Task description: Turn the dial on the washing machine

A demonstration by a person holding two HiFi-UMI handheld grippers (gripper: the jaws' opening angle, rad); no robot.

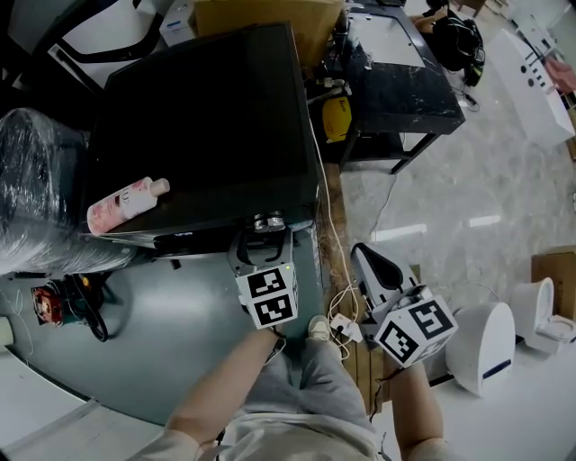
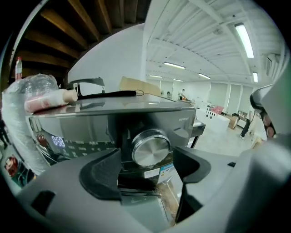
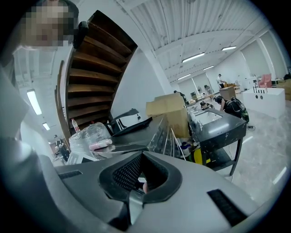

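The black washing machine [image 1: 207, 126] fills the upper middle of the head view, with its silver dial [image 1: 268, 221] on the front panel near the right corner. My left gripper [image 1: 261, 239] sits right in front of that dial. In the left gripper view the dial [image 2: 151, 148] shows beyond and between the two dark jaws, which stand wide apart without touching it; the left gripper [image 2: 148, 170] is open. My right gripper [image 1: 371, 263] hangs to the right of the machine, away from it. In its own view the right gripper [image 3: 136, 193] has its pads meeting at the tips, with nothing held.
A pink bottle [image 1: 126, 203] lies on the machine's top near its front left edge. A plastic-wrapped bundle [image 1: 36, 189] stands to the left. A black table [image 1: 405, 81] and a cardboard box [image 1: 270, 18] are behind. A white cable [image 1: 337, 243] runs down the machine's right side. White bins [image 1: 481, 347] stand at the right.
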